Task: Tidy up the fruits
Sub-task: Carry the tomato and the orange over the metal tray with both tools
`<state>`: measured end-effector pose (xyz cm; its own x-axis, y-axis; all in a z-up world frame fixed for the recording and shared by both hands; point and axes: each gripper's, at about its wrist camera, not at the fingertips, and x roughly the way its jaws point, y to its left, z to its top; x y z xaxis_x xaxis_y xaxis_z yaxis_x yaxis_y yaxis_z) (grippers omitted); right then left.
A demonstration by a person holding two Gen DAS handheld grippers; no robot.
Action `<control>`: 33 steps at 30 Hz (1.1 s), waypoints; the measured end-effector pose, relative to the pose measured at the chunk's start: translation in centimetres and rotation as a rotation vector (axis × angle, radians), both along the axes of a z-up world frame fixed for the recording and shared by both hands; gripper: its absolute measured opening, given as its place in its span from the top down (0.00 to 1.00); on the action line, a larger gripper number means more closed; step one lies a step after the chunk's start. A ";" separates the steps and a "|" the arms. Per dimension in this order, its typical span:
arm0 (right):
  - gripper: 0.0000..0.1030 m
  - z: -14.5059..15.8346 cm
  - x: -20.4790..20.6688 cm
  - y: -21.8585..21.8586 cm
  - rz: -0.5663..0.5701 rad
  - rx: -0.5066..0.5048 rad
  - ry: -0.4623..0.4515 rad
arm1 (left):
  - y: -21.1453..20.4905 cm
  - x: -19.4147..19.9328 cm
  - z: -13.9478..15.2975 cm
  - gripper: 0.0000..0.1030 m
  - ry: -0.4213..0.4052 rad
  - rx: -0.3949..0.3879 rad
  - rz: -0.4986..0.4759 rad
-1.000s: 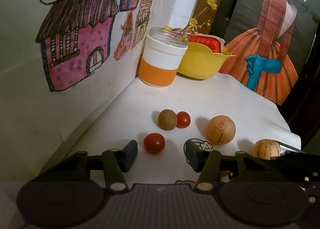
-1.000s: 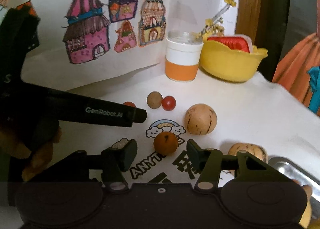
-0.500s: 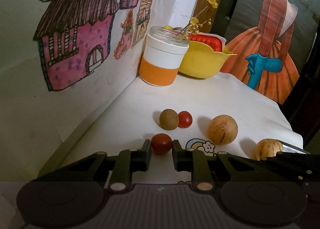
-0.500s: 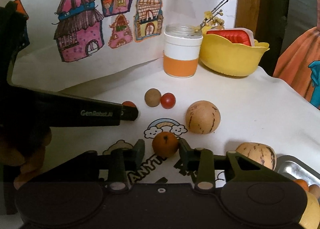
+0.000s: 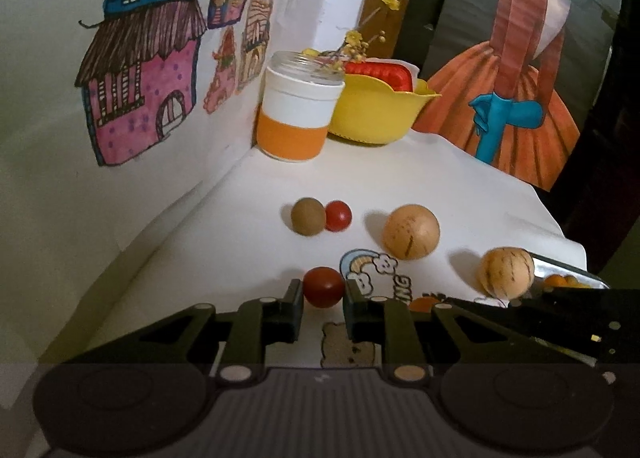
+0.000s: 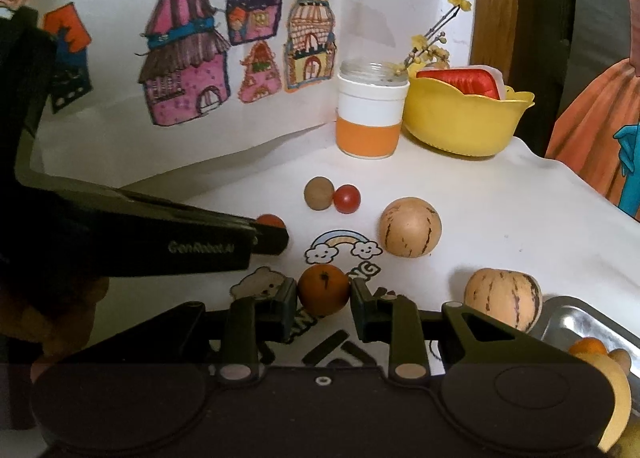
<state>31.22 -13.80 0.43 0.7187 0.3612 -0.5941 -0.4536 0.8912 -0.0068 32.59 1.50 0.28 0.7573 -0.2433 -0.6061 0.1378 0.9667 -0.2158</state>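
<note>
Two grasps stand ready: your left tongs (image 5: pixel 323 300) pinch the red tomato (image 5: pixel 323 286) on the surface (image 5: pixel 460 177), and your right tongs (image 6: pixel 324 304) clamp the small orange (image 6: pixel 323 288) beside the rainbow print. Each fruit sits centred between the fingers, likely so neither rolls when lifted toward the metal tray (image 6: pixel 576 318).

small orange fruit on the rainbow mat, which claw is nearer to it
Right. The right claw has its fingers on either side of the small orange fruit. The left claw is off to its left, closed around a red tomato.
</note>
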 end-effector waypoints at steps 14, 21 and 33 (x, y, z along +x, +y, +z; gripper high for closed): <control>0.70 1.6 -3.8 -3.4 -0.041 0.044 -0.045 | -1.9 -2.1 0.5 0.78 0.004 0.008 -0.034; 0.70 1.8 -6.7 -6.2 -0.080 0.066 -0.060 | -4.3 -3.8 0.7 0.78 0.003 0.019 -0.089; 0.70 1.9 -10.9 -12.7 -0.216 0.100 -0.066 | -9.0 -6.2 1.5 0.78 -0.010 0.035 -0.167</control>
<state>20.30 -26.50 2.31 0.8216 0.2502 -0.5122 -0.2544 0.9650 0.0634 26.36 -7.50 1.80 0.7144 -0.3447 -0.6089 0.2989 0.9372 -0.1799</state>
